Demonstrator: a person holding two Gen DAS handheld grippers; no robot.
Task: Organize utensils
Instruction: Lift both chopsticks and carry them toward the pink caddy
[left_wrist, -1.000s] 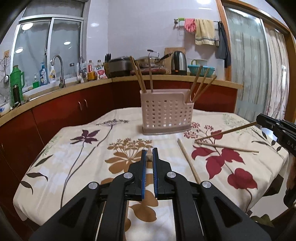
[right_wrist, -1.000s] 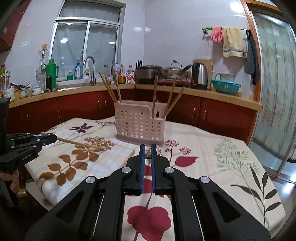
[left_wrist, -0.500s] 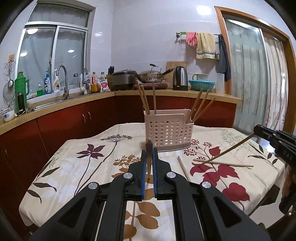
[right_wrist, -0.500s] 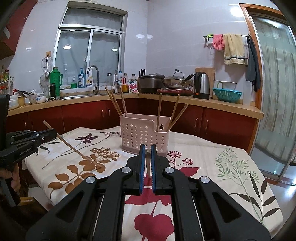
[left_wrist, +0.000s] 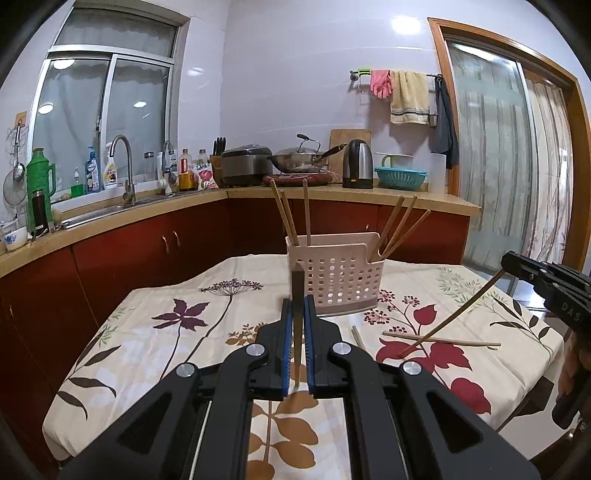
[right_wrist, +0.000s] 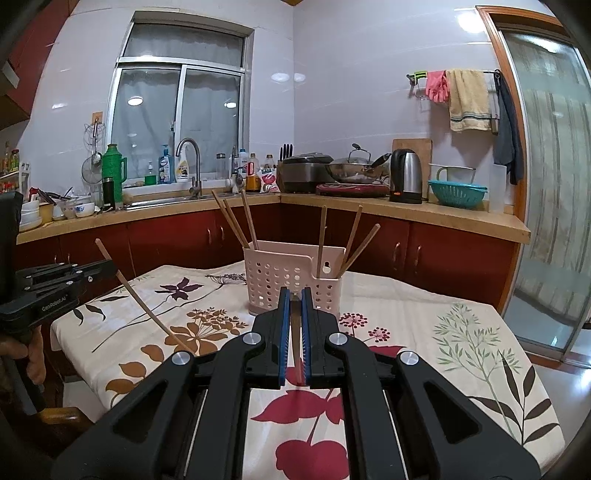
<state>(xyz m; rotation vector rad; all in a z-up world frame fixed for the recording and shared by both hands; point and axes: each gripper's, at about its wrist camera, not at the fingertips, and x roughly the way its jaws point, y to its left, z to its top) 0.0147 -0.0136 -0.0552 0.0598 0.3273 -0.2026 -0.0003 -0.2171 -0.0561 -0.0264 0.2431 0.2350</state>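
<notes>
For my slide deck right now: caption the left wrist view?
Left gripper shut on a chopstick, facing the pink utensil basket on the floral tablecloth.

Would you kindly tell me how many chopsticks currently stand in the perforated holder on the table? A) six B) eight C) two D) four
A: in the holder, three chopsticks lean in the left compartment and three more in the right, six in all; the right wrist view shows both groups clearly.
</notes>
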